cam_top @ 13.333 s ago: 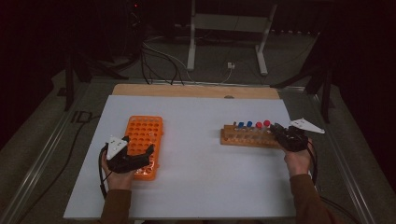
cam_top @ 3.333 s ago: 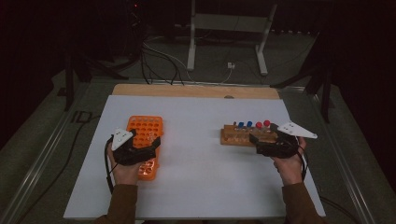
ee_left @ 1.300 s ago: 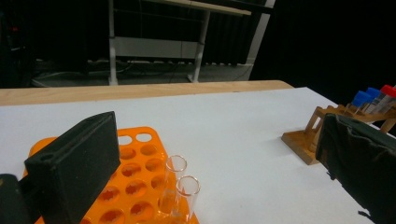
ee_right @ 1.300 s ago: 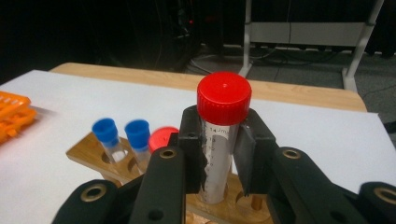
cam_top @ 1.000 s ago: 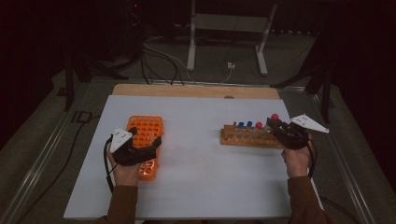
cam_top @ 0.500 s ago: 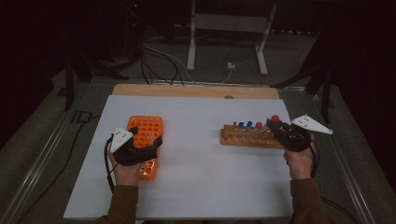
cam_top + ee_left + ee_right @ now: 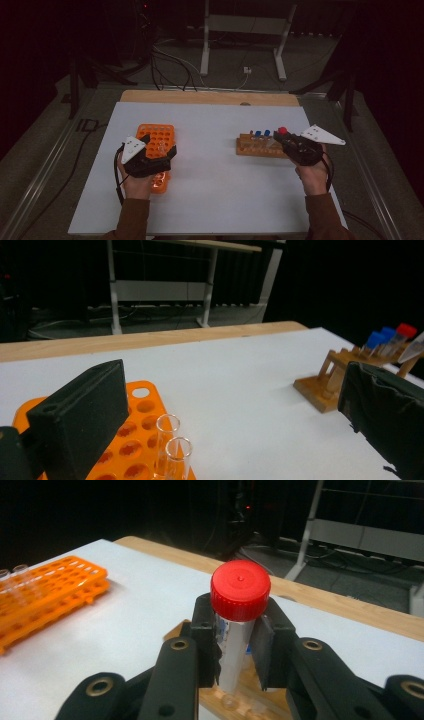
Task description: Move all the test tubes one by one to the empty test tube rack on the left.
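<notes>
White surface [image 7: 220, 200] is carrying the wooden rack [image 7: 257, 147]. We are clamping the red-capped tube [image 7: 239, 615] in the right gripper [image 7: 235, 650] just above that rack; lift vertically, avoiding the blue-capped tubes [image 7: 262, 134]. Well left of the rack, the left gripper [image 7: 225, 415] is gaping over the orange rack [image 7: 159, 145].

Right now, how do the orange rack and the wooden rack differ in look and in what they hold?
The orange rack is bright plastic with a grid of many round holes; the wooden rack is brown, narrow, with one row. The orange rack holds two clear uncapped tubes; the wooden rack holds blue-capped tubes. The left gripper is open over the orange rack; the right gripper grips a red-capped tube above the wooden rack. Both stand on the white table.
</notes>
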Action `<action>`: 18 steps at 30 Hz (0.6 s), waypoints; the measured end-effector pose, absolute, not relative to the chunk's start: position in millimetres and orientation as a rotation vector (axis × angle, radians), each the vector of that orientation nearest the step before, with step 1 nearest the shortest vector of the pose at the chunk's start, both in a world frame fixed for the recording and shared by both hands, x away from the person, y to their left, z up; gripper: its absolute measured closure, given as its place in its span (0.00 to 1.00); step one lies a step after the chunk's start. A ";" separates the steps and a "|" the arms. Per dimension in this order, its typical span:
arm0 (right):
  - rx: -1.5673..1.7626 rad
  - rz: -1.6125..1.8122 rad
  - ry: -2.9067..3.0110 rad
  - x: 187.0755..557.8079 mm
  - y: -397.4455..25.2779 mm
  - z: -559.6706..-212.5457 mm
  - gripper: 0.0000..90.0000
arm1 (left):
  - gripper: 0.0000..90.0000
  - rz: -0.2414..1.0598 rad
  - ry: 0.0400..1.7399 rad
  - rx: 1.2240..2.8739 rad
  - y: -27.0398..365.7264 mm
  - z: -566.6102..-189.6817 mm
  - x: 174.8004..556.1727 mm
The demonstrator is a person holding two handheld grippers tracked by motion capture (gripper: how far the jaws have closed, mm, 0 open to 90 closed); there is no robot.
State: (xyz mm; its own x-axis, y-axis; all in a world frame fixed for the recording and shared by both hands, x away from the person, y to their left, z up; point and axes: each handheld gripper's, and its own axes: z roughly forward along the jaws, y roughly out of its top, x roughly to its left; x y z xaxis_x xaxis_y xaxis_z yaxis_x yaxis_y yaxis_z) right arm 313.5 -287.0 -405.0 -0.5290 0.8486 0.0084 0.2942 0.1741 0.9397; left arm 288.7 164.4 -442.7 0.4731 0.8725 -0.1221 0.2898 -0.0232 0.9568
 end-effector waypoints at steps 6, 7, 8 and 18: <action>1.046 1.385 1.967 312.2 -272.0 -407.6 0.82 | 0.01 0.634 1.002 1.584 158.6 -442.1 288.7; 1.045 1.405 1.974 312.2 -270.2 -408.2 0.82 | 0.01 0.625 0.998 1.581 157.8 -442.0 288.8; 1.050 1.425 1.981 312.1 -267.8 -408.8 0.82 | 0.01 0.616 0.993 1.577 157.1 -442.1 288.9; 1.008 1.481 2.073 310.5 -238.1 -416.7 0.82 | 0.01 0.597 0.932 1.586 140.9 -439.2 286.5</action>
State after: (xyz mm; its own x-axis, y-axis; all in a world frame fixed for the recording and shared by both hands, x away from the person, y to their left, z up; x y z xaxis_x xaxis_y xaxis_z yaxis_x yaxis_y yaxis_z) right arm 310.5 -238.1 -416.7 -0.6605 0.7459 0.0858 0.3230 0.1792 0.9293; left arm 286.5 140.9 -439.2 0.5559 0.8242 -0.1075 0.2469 -0.0403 0.9682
